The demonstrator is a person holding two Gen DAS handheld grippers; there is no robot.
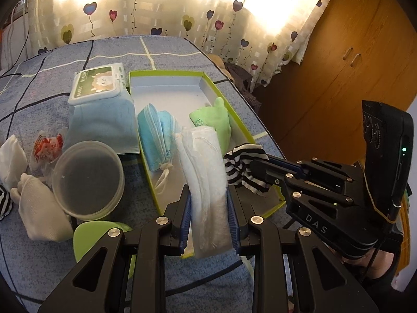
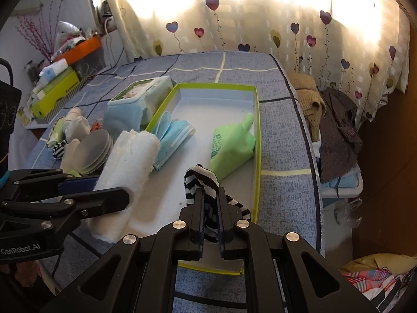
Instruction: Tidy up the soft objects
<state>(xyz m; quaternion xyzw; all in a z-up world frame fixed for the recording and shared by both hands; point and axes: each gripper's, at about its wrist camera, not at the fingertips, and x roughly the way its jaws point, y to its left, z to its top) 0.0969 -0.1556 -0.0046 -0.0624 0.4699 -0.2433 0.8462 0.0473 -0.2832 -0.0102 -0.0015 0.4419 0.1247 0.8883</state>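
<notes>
A green-rimmed open box (image 1: 166, 72) (image 2: 258, 156) lies on the blue checked bed cover. It holds a bundle of blue face masks (image 1: 156, 135) (image 2: 174, 135) and a green glove (image 1: 213, 122) (image 2: 232, 143). My left gripper (image 1: 208, 193) (image 2: 104, 187) is shut on a folded white towel (image 1: 203, 161) (image 2: 130, 161), held over the box's near left part. My right gripper (image 2: 209, 193) (image 1: 252, 164) is over the box's near end with a black-and-white striped sock (image 2: 200, 177) (image 1: 239, 164) pinched between its fingers; the sock's ends flop over the tips.
Left of the box are a wet-wipes pack (image 1: 101, 104), a round clear plastic tub (image 1: 88, 180), white socks (image 1: 39, 208) and a small red-printed packet (image 1: 47, 146). Clothes (image 2: 333, 130) are piled past the bed's right edge. A wooden wardrobe (image 1: 351, 52) stands at the right.
</notes>
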